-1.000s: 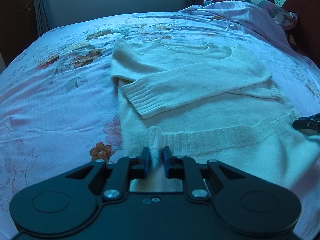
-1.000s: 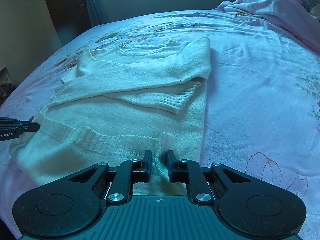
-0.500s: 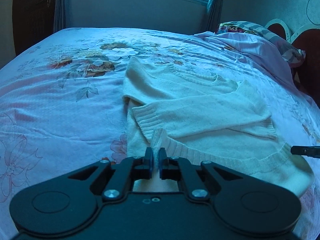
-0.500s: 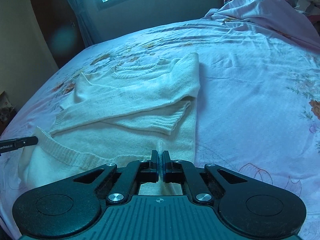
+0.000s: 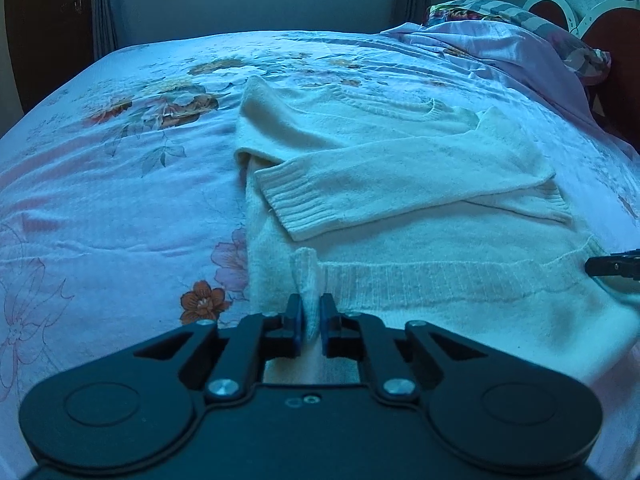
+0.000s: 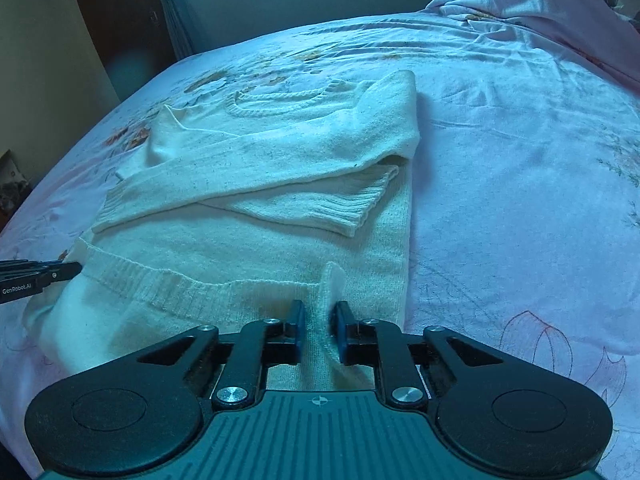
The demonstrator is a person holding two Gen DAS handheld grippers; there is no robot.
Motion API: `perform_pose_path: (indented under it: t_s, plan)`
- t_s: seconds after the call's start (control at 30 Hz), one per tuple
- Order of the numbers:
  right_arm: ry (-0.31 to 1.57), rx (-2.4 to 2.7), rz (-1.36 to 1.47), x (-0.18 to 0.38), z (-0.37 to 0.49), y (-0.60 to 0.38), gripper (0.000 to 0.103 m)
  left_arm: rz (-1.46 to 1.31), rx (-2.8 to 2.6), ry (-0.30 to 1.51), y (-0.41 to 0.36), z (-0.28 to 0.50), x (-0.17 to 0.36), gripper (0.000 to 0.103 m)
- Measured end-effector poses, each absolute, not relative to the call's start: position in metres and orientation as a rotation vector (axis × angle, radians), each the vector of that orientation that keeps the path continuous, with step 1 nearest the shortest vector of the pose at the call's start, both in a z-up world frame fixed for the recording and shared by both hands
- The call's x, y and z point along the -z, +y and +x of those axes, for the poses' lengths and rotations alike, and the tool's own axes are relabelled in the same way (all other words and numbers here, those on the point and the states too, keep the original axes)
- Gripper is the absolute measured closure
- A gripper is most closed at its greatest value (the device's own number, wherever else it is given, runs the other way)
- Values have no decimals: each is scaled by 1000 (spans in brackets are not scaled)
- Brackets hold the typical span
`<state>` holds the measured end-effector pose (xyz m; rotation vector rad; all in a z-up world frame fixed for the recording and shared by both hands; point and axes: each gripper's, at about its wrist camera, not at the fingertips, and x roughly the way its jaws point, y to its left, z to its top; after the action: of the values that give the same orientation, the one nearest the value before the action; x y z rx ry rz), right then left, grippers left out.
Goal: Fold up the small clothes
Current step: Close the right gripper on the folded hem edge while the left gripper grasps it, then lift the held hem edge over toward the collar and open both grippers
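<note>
Right now I have a cream knitted sweater (image 5: 400,168) lying flat on the floral bedsheet (image 5: 100,200), neckline toward the far wall, both sleeves folded across the chest so that they cross. Its ribbed bottom hem (image 5: 440,276) is turned up toward the sleeves and runs across the body between my two tools.

Through the left wrist camera, my left gripper (image 5: 311,320) has its blue-padded fingers (image 5: 295,320) close together with a raised pinch of the hem's left corner standing between them, so it is clamped on the sweater. The tip of the other tool pokes in at the right edge of that view, at the hem's far end.

Through the right wrist camera, my right gripper (image 6: 319,326) sits at the hem's right corner (image 6: 332,280). A fold of knit stands upright between its fingers, but there is a visible gap on the left side, and I cannot tell whether it truly grips or only brackets the fabric.

A crumpled pink blanket (image 6: 540,4) lies at the bed's far right, well apart from the sweater.
</note>
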<state>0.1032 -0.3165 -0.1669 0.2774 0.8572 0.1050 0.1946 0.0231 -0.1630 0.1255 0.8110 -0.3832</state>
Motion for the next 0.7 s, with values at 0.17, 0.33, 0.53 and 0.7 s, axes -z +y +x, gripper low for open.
perform_pose_path:
  t_s: [0.17,0.33,0.53,0.7]
  plan:
    - [845,-121,307,163,96,-320,98,67,370,785,28,190,157,98]
    - [795,-114,342,149,93,-326,99,9,375,738,32,190,139,98]
    - [888,-153,385,165,101,-328,98,83,393,814,22,199,156,98]
    - [899,-156,367,168,104,-326,97,87,392,839,21,200,166,97]
